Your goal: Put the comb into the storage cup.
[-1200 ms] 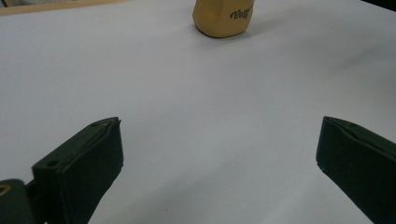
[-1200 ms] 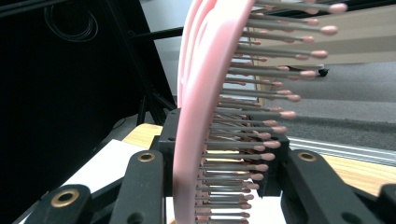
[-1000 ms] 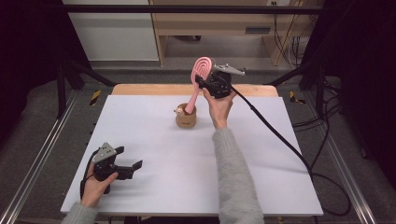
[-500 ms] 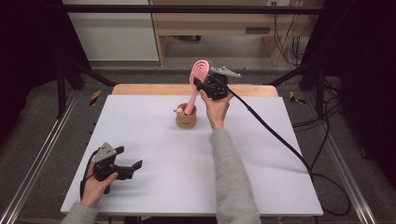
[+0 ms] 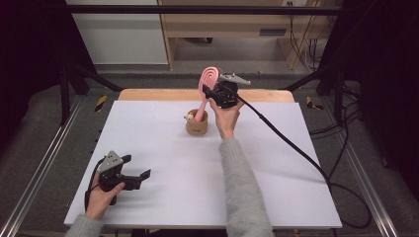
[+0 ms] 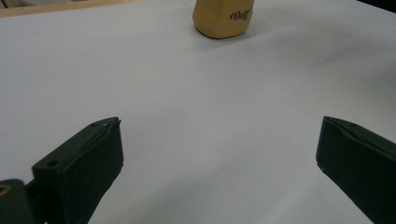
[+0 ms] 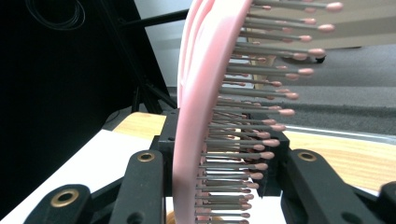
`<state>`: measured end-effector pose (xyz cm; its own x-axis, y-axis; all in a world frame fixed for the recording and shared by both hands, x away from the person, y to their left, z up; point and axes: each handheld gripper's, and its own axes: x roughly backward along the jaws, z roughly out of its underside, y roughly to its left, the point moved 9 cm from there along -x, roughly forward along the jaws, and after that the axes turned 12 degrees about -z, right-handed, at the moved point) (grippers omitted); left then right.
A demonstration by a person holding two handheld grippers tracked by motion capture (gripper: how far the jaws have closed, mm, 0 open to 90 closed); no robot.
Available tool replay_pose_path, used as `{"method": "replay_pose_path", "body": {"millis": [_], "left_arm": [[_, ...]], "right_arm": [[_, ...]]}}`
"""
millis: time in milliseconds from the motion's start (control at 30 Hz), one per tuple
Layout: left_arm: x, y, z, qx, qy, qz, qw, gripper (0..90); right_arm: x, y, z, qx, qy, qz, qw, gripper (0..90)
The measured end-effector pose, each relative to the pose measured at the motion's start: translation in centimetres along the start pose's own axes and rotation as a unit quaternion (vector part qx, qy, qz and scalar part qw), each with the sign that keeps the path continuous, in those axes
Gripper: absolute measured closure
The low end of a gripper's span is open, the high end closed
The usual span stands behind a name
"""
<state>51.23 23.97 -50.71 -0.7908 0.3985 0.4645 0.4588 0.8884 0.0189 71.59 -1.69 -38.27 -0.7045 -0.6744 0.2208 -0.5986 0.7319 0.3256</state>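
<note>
Near the far edge of the surface (image 5: 148, 128), a little right of its middle, your right gripper (image 5: 213, 90) is clenched on the head of the pink brush (image 5: 207, 81). Its handle runs down and slightly left into the tan cup (image 5: 196, 127), which stands just below the gripper. Whether the handle end rests on the cup's bottom cannot be told from above.

To do this step well, keep the clamp firm and hold the brush along the line of its handle, so the handle slides against the cup wall without levering it over. The cup looks light and stands free, so a sideways pull on the head would likely tip it. Move straight along the handle and slowly, and do not let go until the brush rests steady.

Your left gripper (image 5: 133, 178) lies released near the near left corner, well apart from the cup, jaws wide with nothing between them.

The right gripper view shows what the high view cannot: the bristles (image 7: 261, 112) with their rounded tips point to one side, and the jaws close on the flat pink head (image 7: 196, 116) from both faces. The left gripper view shows the cup (image 6: 223, 18) low from the side, with lettering on its wall.
</note>
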Motion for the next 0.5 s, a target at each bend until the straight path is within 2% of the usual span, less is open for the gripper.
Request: {"method": "replay_pose_path", "body": {"millis": [500], "left_arm": [[0.0, 0.0, 0.0, -0.001, 0.0, 0.001, 1.0, 0.7]], "right_arm": [[-0.8, 0.2, 1.7, -0.002, 0.014, 0.003, 0.9999, 62.5]]}}
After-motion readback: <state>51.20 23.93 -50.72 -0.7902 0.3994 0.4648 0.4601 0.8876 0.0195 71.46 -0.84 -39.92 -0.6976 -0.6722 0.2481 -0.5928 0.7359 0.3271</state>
